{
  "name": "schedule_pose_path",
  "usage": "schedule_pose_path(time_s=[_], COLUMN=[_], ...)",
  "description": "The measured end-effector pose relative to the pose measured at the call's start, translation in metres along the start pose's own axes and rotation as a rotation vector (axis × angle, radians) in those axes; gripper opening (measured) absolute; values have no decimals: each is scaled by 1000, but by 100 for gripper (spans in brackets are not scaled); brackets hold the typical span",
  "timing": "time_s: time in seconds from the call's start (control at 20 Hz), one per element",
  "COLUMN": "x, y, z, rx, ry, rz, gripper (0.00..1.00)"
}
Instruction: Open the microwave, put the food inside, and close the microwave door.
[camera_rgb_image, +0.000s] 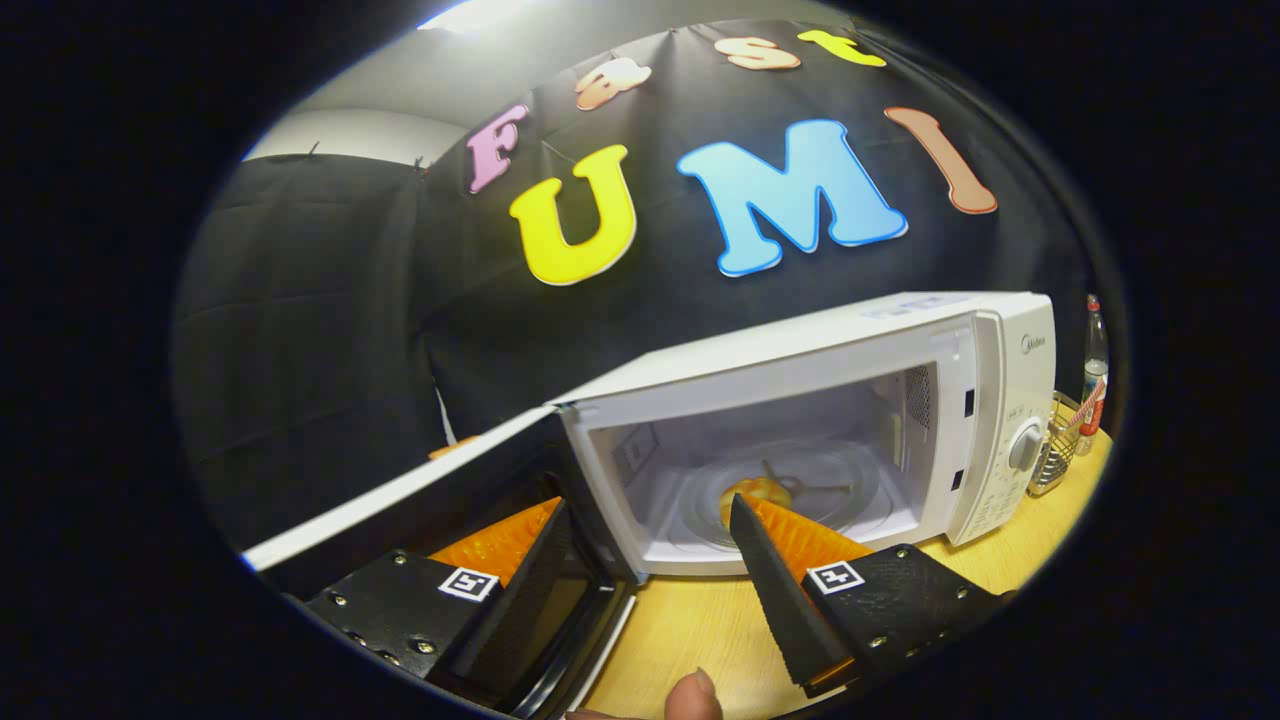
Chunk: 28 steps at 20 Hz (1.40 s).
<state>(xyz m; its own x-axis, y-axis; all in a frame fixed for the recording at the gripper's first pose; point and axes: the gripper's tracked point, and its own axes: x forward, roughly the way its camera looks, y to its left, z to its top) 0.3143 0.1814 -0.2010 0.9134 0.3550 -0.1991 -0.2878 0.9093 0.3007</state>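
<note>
White and boxy, the microwave (830, 400) stands on the pale wooden desk (700, 620) just ahead of the fingers, its cavity open toward them. The door (420, 480) is swung fully out to the left; its thin white top edge runs above the left finger, and its dark inner face and window lie beside and below that finger. The gripper (650, 560) is spread wide with nothing between the fingers. The left finger (520, 560) sits close against the door's inner side, though whether it touches is unclear. The right finger (770, 570) points into the cavity mouth.

On the glass turntable (790, 490), just beyond the right fingertip, lies the food (755, 490): a small, rounded, yellow-orange piece, partly hidden by that finger. It looks light and already placed, so only the closing seems left.

The door should be rigid, light and free on its hinge. Its smooth face offers little to pinch, so a push with a finger on its outer face near the free edge, far from the hinge, would swing it most easily, with a firm last press to latch.

A fingertip (695, 695) shows below the fingers. Beyond the microwave's dial side stand a wire basket (1055, 455) and a bottle (1095, 370).
</note>
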Motion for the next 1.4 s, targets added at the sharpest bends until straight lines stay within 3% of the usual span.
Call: schedule_pose_path(time_s=[0.45,0.7,0.85,1.0,1.15,1.4], x=[-105,-172,-203,-203,-194,-170], y=[83,169,216,244,263,259], z=[43,39,21,-6,-56,-90], rx=[-56,-59,-145,-249,-219,-245], ry=[-43,-46,-37,-61,38,88], rz=[156,361,462,489,529,494], gripper=[96,96,96,96,97,97])
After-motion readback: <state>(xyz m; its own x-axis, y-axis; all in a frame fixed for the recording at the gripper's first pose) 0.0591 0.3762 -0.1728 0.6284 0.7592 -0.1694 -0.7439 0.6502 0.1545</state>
